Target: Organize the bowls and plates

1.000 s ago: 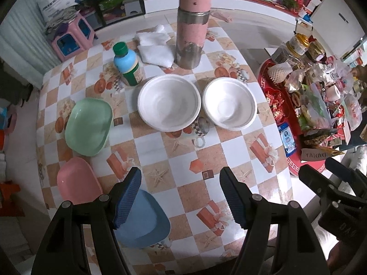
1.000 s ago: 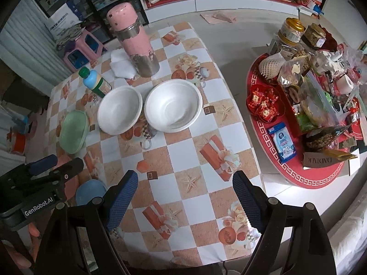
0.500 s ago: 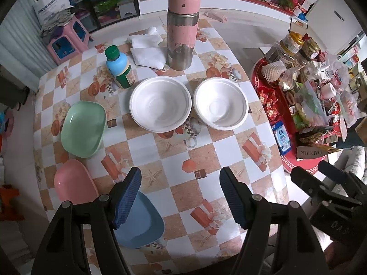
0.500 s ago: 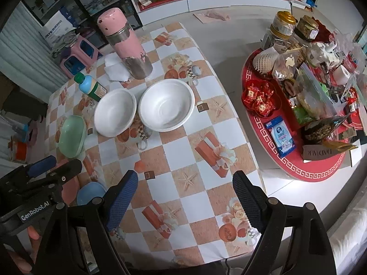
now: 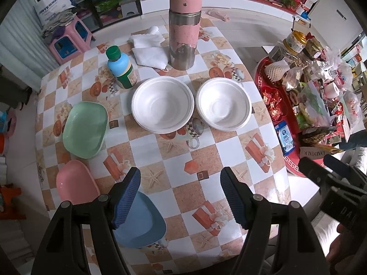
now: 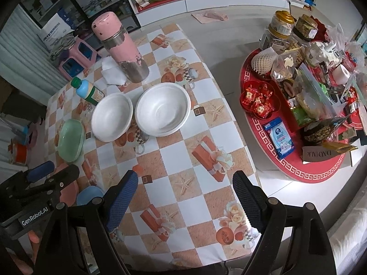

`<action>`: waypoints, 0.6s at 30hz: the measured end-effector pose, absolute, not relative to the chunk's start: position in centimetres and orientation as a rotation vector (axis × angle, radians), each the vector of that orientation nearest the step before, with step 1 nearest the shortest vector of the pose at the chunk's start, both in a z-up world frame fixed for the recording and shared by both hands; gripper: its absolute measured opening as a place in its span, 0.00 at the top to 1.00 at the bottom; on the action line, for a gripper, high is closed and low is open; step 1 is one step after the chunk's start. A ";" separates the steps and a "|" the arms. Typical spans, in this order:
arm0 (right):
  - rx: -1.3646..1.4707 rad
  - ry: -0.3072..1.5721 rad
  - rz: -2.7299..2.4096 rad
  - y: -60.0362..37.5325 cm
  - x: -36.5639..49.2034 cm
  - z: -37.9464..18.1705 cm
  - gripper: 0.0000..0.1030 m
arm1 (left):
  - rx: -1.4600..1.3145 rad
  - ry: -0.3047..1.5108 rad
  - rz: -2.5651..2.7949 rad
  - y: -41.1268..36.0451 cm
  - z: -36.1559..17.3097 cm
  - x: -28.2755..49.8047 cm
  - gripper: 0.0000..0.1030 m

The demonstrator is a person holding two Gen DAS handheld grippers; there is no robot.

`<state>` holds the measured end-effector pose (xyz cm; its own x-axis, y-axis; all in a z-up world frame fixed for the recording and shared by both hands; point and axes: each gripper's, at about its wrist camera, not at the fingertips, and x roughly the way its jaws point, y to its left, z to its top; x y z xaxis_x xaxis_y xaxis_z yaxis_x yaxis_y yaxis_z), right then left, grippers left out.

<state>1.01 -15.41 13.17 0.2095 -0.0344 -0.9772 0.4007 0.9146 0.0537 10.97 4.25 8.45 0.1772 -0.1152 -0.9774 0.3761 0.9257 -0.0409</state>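
Looking down from both wrist cameras, I list what sits on the checked tablecloth (image 5: 179,160).

Left gripper (image 5: 180,194): held above the near part of the table, jaws wide apart, nothing between them. Right gripper (image 6: 185,199): likewise spread wide and empty, above the near edge.

Two white bowls (image 5: 162,107) (image 5: 224,104): side by side at mid-table, rims almost touching, well beyond both grippers' fingertips. In the right wrist view they appear as (image 6: 112,116) and (image 6: 162,108).

Green plate (image 5: 86,129): to the left of the bowls, apart from them.

Pink plate (image 5: 75,183): nearer than the green one, just left of my left gripper.

Blue plate (image 5: 142,226): nearest of all, partly hidden behind the left finger (image 5: 127,197) of the left gripper; I cannot tell whether it touches the pink one.

Pink flask (image 5: 184,27): upright behind the bowls.

Green-capped bottle (image 5: 121,68): upright, left of the flask, just beside the larger-looking bowl.

White cloths (image 5: 150,50): between bottle and flask.
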 end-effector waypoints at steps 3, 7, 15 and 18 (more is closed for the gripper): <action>0.324 1.328 -0.316 -15.8 1.4 13.2 0.17 | 0.230 1.355 -0.350 4.3 8.3 11.1 0.27; 0.324 1.328 -0.315 -16.0 1.7 13.2 0.17 | 0.234 1.359 -0.350 4.2 8.1 11.3 0.27; 0.327 1.338 -0.315 -15.8 1.7 12.8 0.17 | 0.242 1.364 -0.359 4.0 7.8 11.4 0.27; 0.326 1.340 -0.315 -15.8 1.7 12.8 0.17 | 0.241 1.363 -0.359 4.0 7.8 11.5 0.27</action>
<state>1.75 -15.75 12.82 0.2006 -0.0357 -0.9790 0.4039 0.9134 0.0495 11.50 4.02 7.84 0.1652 -0.1101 -0.9801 0.3865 0.9215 -0.0384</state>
